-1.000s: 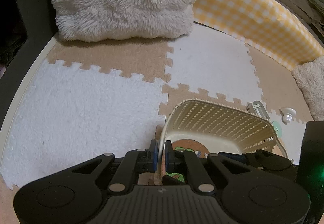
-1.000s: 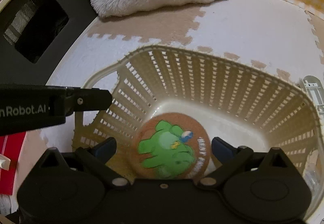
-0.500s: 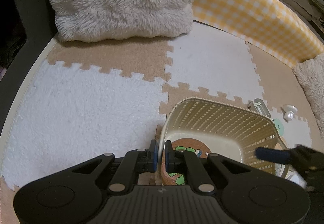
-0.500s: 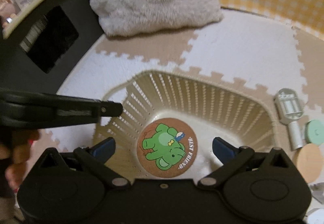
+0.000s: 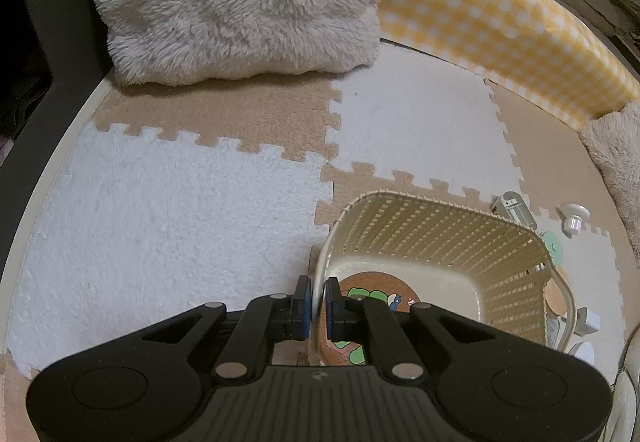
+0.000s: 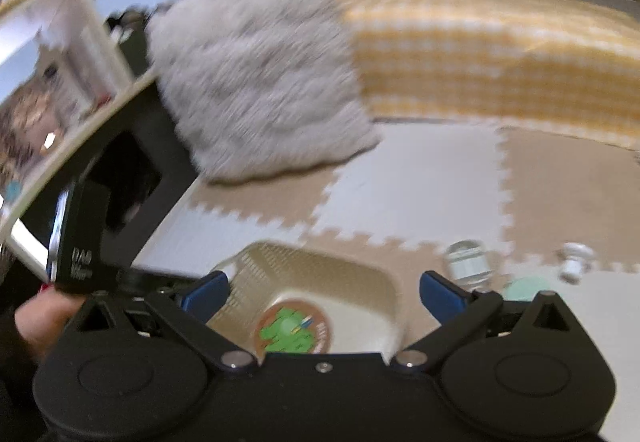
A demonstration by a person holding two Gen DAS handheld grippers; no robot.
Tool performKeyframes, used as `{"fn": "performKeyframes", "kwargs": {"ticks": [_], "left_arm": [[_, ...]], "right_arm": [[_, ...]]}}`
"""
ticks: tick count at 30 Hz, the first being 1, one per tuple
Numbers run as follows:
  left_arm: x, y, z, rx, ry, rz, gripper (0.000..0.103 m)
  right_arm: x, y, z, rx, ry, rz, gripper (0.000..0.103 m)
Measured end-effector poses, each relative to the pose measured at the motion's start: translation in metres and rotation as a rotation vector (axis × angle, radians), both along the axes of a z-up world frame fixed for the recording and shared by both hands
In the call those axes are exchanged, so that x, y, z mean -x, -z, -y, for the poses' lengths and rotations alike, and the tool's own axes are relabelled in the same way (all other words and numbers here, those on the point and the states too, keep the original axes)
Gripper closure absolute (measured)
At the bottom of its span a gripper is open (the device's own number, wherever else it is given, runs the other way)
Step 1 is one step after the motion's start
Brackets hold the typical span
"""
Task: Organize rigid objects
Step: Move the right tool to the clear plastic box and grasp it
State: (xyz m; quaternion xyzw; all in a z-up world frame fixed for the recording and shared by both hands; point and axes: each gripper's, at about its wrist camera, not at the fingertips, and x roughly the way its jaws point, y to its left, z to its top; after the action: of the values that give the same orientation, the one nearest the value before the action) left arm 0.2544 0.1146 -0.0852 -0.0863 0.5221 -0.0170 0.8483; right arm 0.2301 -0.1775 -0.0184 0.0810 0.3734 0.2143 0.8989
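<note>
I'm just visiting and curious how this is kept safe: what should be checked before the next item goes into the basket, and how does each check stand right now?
1. Left gripper clamped on basket rim: ok.
2. Right gripper open and empty: ok.
3. Room in basket: ok, only the cartoon coaster lies inside.
4. Next items in sight beside basket, white holder, knob, green disc: ok.
5. Right view sharp enough to aim: not ok, blurred.
6. Basket flat on mat: cannot tell.
</note>
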Motion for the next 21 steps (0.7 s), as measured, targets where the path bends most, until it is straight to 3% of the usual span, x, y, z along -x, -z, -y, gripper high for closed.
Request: {"fn": "performKeyframes", "kwargs": {"ticks": [5, 13, 21], "left_arm": [[0.000, 0.001, 0.002, -0.013, 0.007, -0.001, 0.096], [-0.001, 0.001, 0.003, -0.020, 0.011, -0.006, 0.096], [-0.001, 0.001, 0.004, -0.028, 0.016, -0.006, 0.096]], "right_arm": [[0.002, 0.015, 0.041, -0.040, 0.196, -0.015, 0.000], [0.006, 0.076, 0.068, -0.055, 0.481, -0.179, 0.000], [0.002, 0.130, 0.066, -0.058, 0.567, -0.336, 0.000]]}}
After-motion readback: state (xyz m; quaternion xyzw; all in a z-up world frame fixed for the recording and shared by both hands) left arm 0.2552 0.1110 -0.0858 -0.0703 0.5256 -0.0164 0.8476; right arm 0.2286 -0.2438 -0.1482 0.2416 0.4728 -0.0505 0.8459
